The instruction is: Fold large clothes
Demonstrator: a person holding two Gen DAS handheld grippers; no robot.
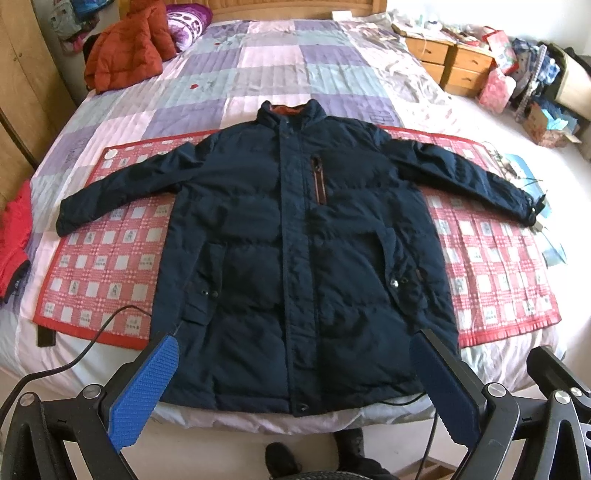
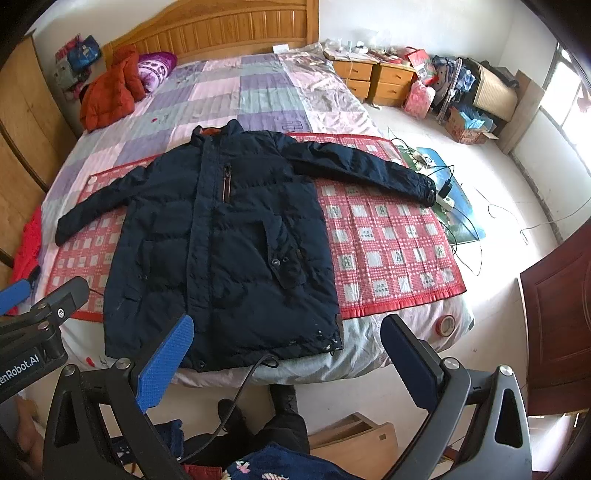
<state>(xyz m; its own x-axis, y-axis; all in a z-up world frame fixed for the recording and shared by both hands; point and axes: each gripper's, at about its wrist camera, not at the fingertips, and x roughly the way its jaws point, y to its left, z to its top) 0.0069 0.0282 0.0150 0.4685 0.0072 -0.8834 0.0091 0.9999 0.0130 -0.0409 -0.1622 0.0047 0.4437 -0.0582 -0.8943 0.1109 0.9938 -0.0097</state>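
A large dark navy padded jacket (image 1: 295,236) lies flat, front up and zipped, on a red checked mat (image 1: 110,258) on the bed, both sleeves spread out sideways. It also shows in the right wrist view (image 2: 221,240). My left gripper (image 1: 295,354) is open and empty, held above the jacket's hem near the foot of the bed. My right gripper (image 2: 288,339) is open and empty, held over the jacket's lower right corner. The left gripper's fingers (image 2: 66,295) show at the left edge of the right wrist view.
The bed (image 1: 258,74) has a patchwork quilt, with an orange jacket (image 1: 125,48) and a purple pillow (image 1: 186,22) at its head. A red garment (image 1: 13,236) lies at the left edge. A roll of red tape (image 2: 447,325) sits at the bed's corner. Wooden drawers (image 2: 380,81), clutter and cables are on the right.
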